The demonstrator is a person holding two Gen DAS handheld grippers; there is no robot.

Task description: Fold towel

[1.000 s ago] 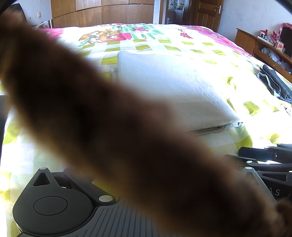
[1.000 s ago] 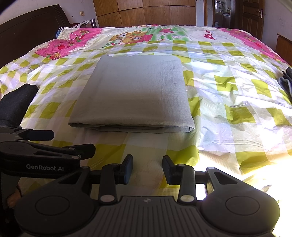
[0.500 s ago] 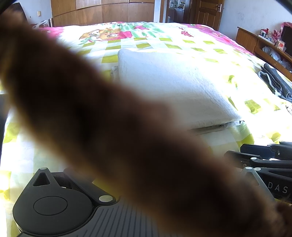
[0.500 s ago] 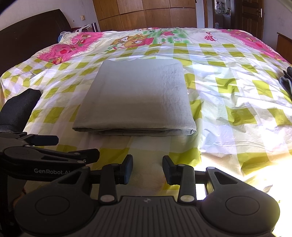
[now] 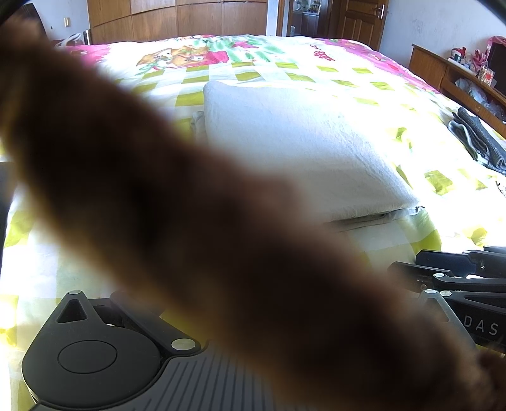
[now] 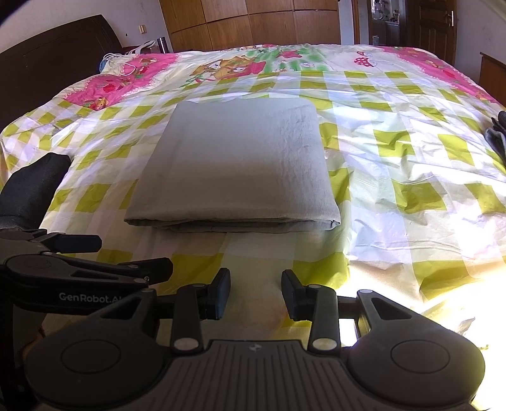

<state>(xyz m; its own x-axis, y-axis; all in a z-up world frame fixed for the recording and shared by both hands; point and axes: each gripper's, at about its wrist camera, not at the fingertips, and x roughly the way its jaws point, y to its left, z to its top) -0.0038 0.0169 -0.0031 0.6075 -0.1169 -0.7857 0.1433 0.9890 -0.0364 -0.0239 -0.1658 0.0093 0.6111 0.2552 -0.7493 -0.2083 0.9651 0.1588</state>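
Sunlit and spread with a green-checked cartoon bedsheet, the bed fills a room backed by wooden wardrobes. At the near edge, the right hand-held gripper hovers with its jaws partly apart and nothing between them, bare sheet showing in the gap. Just left of it, the left hand-held gripper appears side-on; whether its jaws are open or closed cannot be told, as a blurred brown shape blocks most of the left wrist view. Beyond the right gripper's fingertips, apart from them, the towel lies flat in a neat folded rectangle at the middle of the bed, its layered edge facing the camera. Farther out, dark grey cloth rests near the bed's right side, with a dark headboard at far left.
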